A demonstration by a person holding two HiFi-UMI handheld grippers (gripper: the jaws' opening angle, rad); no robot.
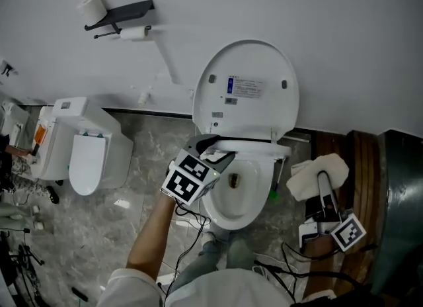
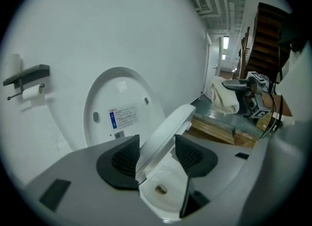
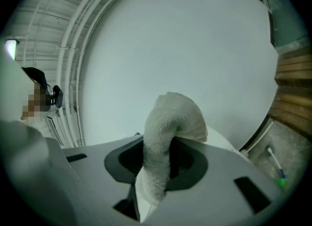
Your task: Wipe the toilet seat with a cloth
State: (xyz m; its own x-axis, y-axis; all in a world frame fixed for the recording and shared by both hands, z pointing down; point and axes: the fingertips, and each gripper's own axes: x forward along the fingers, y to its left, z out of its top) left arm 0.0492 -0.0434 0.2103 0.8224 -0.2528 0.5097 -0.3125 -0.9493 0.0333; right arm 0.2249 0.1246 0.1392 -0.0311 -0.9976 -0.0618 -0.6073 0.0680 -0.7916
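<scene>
Soft, even, cool light; faint shadows. Both gripper views fisheye-warped, black corners. Corridor lamp glares.

The toilet bowl sits on the floor straight before me, its lid raised behind it against the wall. The toilet seat is tilted up over the bowl, gripped between the fingers of my left gripper. Right of the bowl, by the wooden slats, my right gripper has the cloth between its fingers. Left of the toilet a lidded unit stands by the wall. On the wall, left of the lid, is a shelf with one paper roll on top and a second roll hung below.
</scene>
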